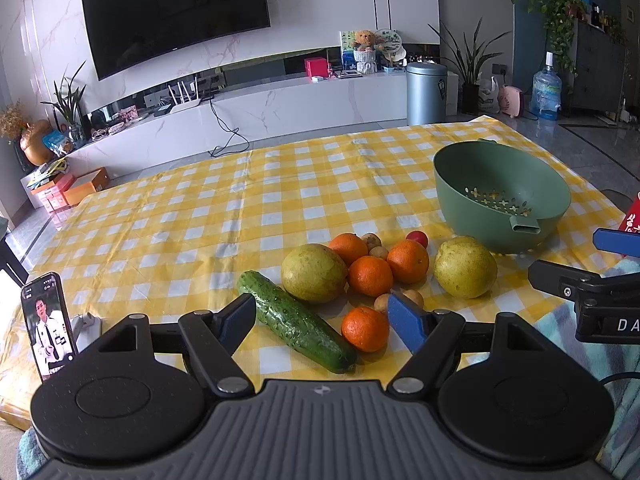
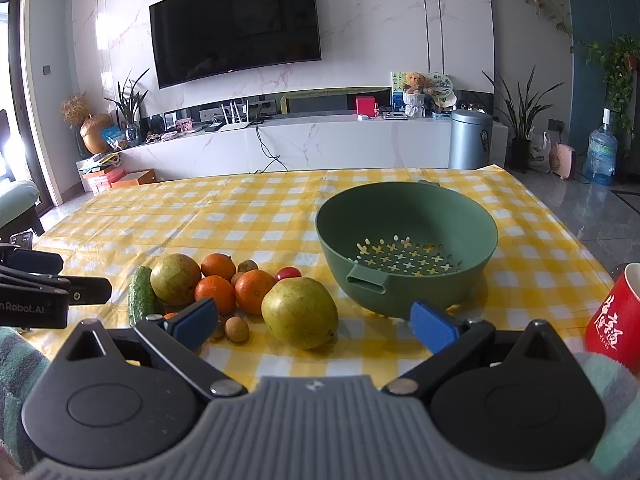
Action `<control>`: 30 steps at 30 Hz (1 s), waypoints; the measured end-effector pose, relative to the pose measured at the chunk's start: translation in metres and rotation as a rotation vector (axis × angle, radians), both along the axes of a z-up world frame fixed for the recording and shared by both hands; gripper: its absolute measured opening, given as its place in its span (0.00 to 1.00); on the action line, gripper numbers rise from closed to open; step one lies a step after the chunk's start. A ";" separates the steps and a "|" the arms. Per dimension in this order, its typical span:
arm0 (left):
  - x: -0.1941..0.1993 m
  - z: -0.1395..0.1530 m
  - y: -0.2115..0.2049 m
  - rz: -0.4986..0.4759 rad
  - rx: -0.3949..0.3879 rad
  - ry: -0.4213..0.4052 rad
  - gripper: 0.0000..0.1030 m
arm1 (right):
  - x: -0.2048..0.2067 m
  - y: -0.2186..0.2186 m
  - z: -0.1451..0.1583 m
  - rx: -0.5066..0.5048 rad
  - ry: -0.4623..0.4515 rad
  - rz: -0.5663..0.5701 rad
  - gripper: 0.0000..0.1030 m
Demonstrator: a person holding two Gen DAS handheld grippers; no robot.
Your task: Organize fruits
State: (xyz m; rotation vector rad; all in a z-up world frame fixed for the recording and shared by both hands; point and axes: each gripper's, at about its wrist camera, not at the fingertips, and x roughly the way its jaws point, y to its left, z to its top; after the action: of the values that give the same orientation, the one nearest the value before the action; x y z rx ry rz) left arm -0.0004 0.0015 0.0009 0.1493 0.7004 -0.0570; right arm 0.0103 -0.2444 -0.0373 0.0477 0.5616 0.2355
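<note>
Fruit heap point(image 1: 372, 276) near me, green colander point(image 2: 408, 216) empty beside it (destination, I judge). Left gripper point(image 1: 322, 320), right gripper point(image 2: 314, 320) both released, holding nothing, poised for first pick.

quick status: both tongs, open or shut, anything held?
Left tongs: open, holding nothing; cucumber and an orange lie on the cloth beyond them.
Right tongs: open, holding nothing; a pear lies ahead.

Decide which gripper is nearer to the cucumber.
Left. The left gripper has the cucumber between its open fingers; the right gripper is off to the side, facing a pear.
</note>
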 end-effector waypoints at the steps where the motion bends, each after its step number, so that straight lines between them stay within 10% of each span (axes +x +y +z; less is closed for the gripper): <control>1: 0.000 0.000 0.000 0.000 0.001 0.001 0.86 | -0.001 0.000 0.001 0.000 0.000 0.000 0.96; 30: 0.000 0.000 0.000 0.001 0.001 0.004 0.86 | 0.003 -0.001 0.000 0.001 0.006 -0.002 0.96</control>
State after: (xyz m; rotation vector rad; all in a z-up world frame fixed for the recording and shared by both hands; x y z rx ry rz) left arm 0.0000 0.0011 0.0009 0.1501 0.7040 -0.0559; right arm 0.0133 -0.2457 -0.0368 0.0500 0.5678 0.2341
